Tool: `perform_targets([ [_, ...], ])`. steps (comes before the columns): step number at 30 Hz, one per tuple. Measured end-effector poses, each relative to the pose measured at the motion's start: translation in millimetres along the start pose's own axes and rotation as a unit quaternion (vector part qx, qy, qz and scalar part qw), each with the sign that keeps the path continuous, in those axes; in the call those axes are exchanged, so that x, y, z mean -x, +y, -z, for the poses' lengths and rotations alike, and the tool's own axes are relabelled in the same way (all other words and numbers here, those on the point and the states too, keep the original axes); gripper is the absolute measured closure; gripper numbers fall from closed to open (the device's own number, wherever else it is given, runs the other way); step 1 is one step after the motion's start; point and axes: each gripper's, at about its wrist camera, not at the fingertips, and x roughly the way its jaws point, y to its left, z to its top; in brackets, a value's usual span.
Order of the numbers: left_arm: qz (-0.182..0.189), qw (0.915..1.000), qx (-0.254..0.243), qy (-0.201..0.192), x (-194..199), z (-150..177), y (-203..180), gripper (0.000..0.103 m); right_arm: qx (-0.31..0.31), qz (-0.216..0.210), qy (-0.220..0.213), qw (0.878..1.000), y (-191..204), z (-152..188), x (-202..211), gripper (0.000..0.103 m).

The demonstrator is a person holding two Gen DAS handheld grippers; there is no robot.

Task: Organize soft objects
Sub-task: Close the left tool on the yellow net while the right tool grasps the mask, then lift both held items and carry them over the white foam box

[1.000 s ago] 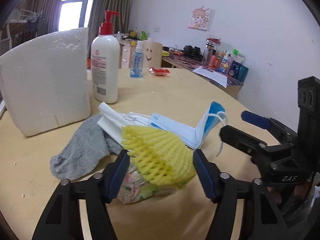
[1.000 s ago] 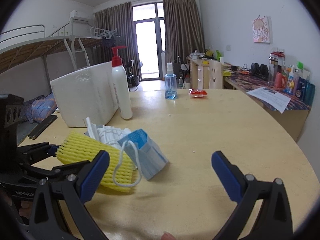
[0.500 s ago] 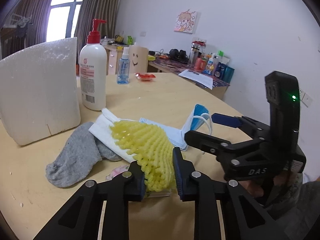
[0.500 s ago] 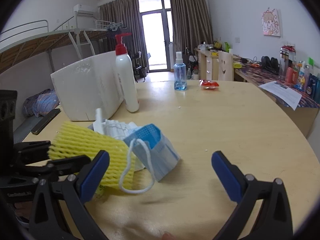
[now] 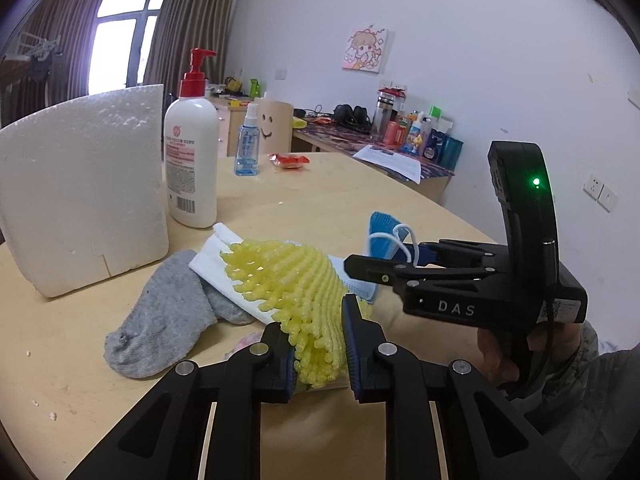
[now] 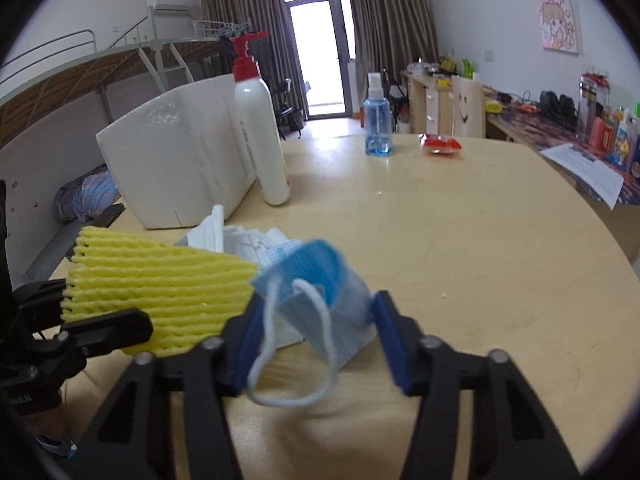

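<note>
- A yellow foam net (image 5: 296, 284) is pinched by the left tool (image 5: 318, 354), lying over a white mask (image 5: 218, 264) on the near table (image 5: 320, 196).
- A blue mask (image 6: 320, 300) is framed by the half-closed right tool (image 6: 316, 344); contact cannot be told.
- A grey sock (image 5: 168, 312) lies left.

Black gripper (image 5: 320, 344), blue pads, silver screws, "DAS" marking

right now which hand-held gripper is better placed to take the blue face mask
Right. The right hand-held gripper has its open fingers on either side of the blue face mask. The left hand-held gripper is already shut on the yellow foam net.
</note>
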Motion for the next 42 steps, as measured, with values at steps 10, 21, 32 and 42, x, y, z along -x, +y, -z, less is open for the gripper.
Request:
perform_targets([
  [10, 0.001, 0.9997, 0.006, -0.023, 15.0, -2.8, -1.4, 0.090, -0.028, 0.015, 0.001, 0.999, -5.3, 2.0, 8.1, 0.095],
  [21, -0.046, 0.9960, 0.004, -0.076, 63.3, -4.2, -10.3, 0.091, -0.026, 0.038, -0.070, 0.996, 9.8, -3.1, 64.8, 0.095],
  [32, -0.089, 0.9870, -0.007, -0.134, 112.7, 0.4, -26.8, 0.091, -0.016, 0.044, -0.122, 0.991, 25.0, -2.5, 105.8, 0.095],
  [42, -0.135, 0.9763, -0.021, -0.168, 146.3, 9.5, -47.3, 0.091, -0.002, 0.034, -0.161, 0.986, 36.2, 3.7, 135.7, 0.095],
])
